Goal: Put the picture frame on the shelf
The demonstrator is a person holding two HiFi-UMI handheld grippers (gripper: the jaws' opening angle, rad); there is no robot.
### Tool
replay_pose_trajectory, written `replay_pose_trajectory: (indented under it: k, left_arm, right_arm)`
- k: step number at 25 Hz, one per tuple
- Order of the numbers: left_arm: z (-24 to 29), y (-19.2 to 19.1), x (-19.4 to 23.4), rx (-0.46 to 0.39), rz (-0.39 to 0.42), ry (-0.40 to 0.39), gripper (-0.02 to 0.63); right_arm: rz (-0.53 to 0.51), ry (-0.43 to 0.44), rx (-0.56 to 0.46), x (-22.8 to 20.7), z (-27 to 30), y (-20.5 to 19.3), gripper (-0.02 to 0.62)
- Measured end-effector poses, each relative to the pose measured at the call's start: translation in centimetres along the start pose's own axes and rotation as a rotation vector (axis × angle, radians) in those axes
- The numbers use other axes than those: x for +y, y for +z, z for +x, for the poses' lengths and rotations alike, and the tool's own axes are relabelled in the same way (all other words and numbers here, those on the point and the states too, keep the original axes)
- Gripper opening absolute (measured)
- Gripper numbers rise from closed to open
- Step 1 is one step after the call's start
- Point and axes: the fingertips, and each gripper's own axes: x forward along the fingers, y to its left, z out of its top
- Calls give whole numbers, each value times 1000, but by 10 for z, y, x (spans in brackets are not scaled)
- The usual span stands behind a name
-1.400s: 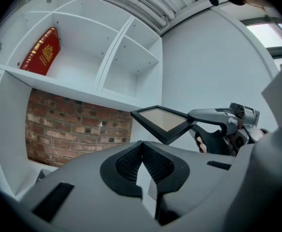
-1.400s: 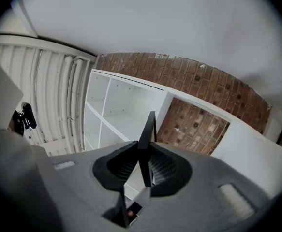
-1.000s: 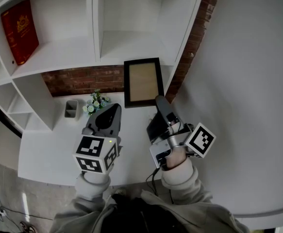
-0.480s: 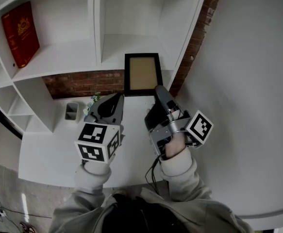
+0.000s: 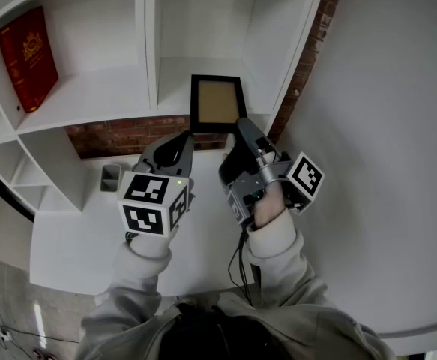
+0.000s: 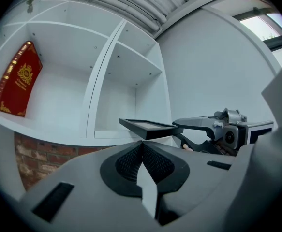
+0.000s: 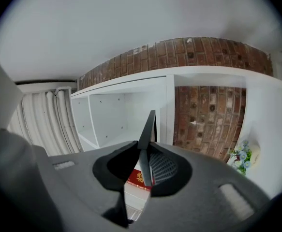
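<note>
Our right gripper [image 5: 242, 128] is clenched on the near edge of the black-rimmed, tan-faced picture frame [image 5: 218, 102]. The frame is held almost flat, its long axis pointing up-frame into the middle bay of the white shelf unit [image 5: 175, 67], which is directly ahead at top centre. Our left gripper [image 5: 179, 147] is closed on nothing and sits beside it, left of centre.

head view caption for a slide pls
Right gripper holds a black picture frame in front of the white shelf; the shut, empty left gripper hovers beside it.

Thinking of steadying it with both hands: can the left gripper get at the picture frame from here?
Probably yes. The picture frame, held by the right gripper, sits just ahead and to the right of the left gripper with nothing between them. The left jaws are shut and must open first.
</note>
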Motion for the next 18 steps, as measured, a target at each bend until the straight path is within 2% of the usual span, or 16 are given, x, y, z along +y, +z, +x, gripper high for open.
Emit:
replay_pose_trajectory:
  k: [6, 18]
  left_arm:
    - [21, 11, 37, 7, -18, 18, 3]
    - [25, 1, 39, 2, 19, 42, 3]
  right_arm:
    - [43, -50, 4, -8, 49, 0, 69]
    - [74, -80, -57, -19, 47, 9, 69]
